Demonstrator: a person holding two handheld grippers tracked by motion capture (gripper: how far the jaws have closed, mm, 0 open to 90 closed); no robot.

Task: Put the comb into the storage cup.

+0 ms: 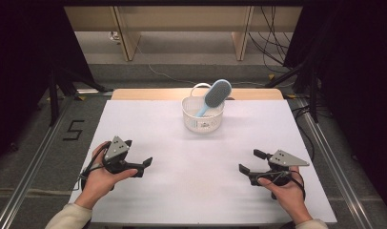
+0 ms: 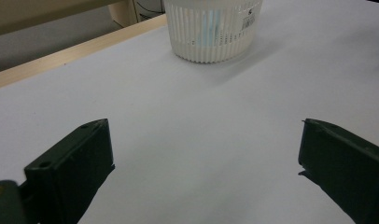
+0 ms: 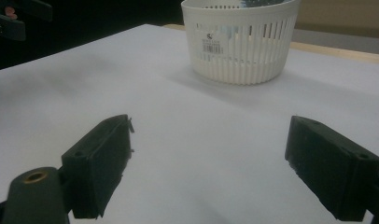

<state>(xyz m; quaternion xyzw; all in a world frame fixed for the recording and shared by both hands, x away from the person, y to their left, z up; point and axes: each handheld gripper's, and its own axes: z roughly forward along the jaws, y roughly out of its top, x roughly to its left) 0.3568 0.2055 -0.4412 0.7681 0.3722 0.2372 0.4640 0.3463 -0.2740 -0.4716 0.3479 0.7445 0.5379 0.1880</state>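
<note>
My left gripper (image 1: pixel 140 162) and right gripper (image 1: pixel 247 162), jaws apart, should approach the hairbrush (image 1: pixel 214 96) in the white basket (image 1: pixel 202 120) near the table's far edge squarely.

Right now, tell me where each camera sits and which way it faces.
High view: above the person's side, looking forward and down on the table; shows both hands, the left tool, the right tool, and the brush standing in the basket.
Left gripper view: rides the left tool, low over the table, facing the basket; its open jaws show.
Right gripper view: rides the right tool, facing the basket; open jaws.
All three share the basket.
</note>
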